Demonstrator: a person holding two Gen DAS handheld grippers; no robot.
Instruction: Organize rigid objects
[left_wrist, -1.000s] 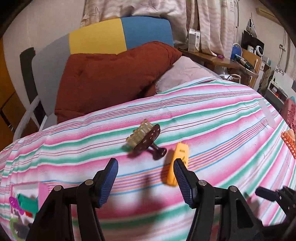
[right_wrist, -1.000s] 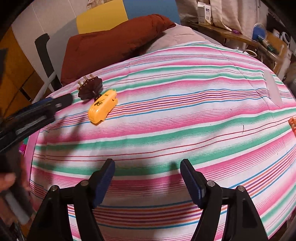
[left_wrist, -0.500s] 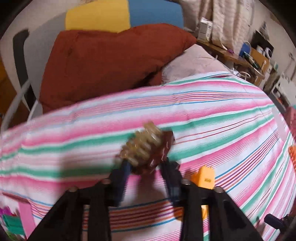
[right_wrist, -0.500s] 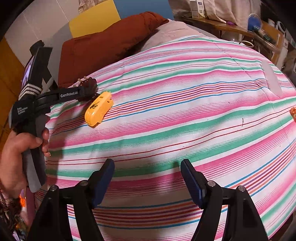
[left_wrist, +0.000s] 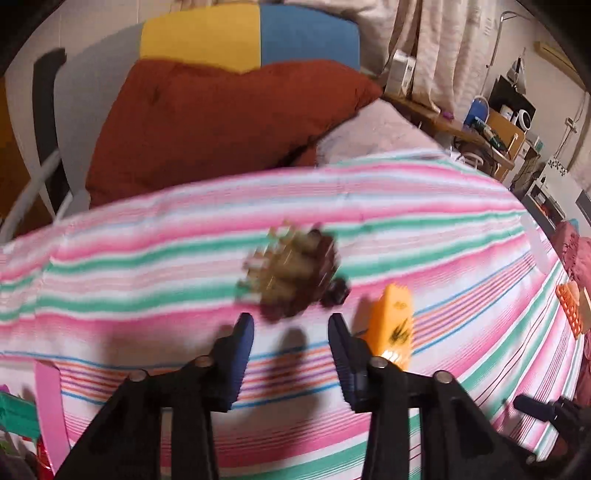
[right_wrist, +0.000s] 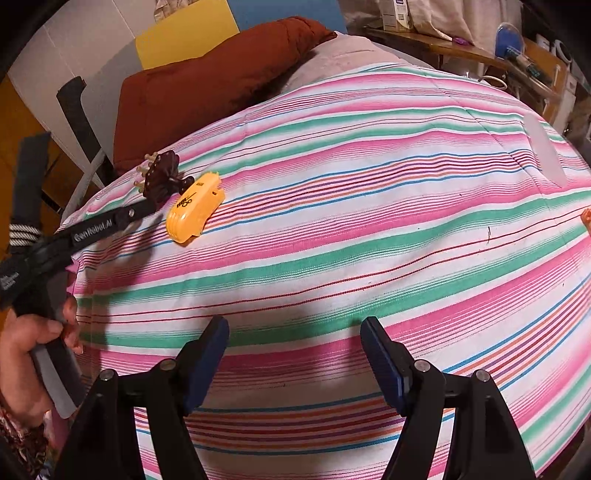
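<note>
**Brush let go on the bed**

The left gripper (left_wrist: 291, 334) has just been opening; its fingers (left_wrist: 242, 345) stand apart, released, with the brown hairbrush (left_wrist: 295, 273) just ahead on the striped bedspread (right_wrist: 369, 229), beside the orange clip (right_wrist: 194, 212). The right gripper (right_wrist: 294, 345) hangs spread and empty, likely waiting its turn.

Black left gripper (left_wrist: 290, 325) and right gripper (right_wrist: 294, 334): blue ribbed pads, silver screws, white lettering
</note>
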